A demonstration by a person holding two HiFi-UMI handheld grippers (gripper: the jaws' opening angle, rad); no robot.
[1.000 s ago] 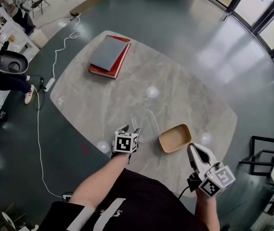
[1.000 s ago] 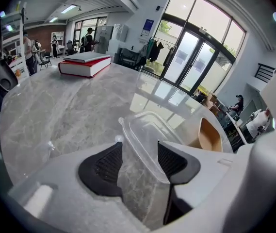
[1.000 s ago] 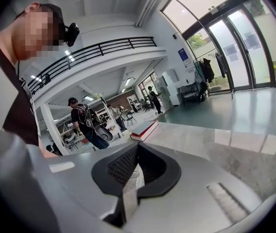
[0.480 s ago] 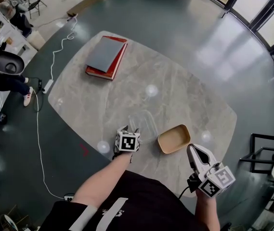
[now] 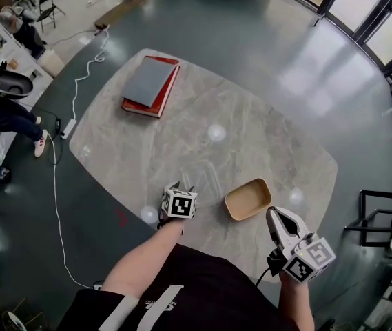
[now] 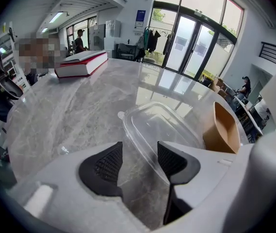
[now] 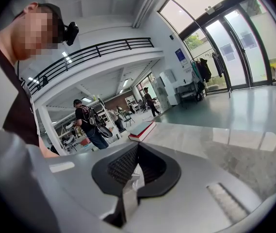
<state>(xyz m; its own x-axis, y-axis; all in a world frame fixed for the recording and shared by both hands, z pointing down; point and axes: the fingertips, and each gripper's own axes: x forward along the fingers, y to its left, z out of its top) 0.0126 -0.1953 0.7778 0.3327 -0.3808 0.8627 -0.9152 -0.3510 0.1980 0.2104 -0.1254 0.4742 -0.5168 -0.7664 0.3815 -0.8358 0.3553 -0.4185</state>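
Note:
A clear plastic lid (image 5: 207, 179) lies near the front of the marble table (image 5: 264, 126), with its near edge raised and tilted. My left gripper (image 5: 180, 187) is shut on that near edge; in the left gripper view the lid (image 6: 164, 126) runs slantwise between the two black pads (image 6: 109, 163). To the lid's right lies an open brown paper container (image 5: 249, 198), also seen as the container (image 6: 223, 130). My right gripper (image 5: 276, 216) is held off the table's front right edge, shut and empty, its pads (image 7: 128, 165) pressed together.
A red book with a grey cover (image 5: 150, 85) lies at the table's far left; it shows as the book (image 6: 82, 64) and the book (image 7: 142, 130). A white cable (image 5: 78, 88) trails over the floor on the left. People (image 7: 87, 125) stand beyond the table. A black chair frame (image 5: 375, 219) is at right.
The lid's near edge has tipped up off the table in my left gripper, which drew slightly back. The right gripper has stayed where it was.

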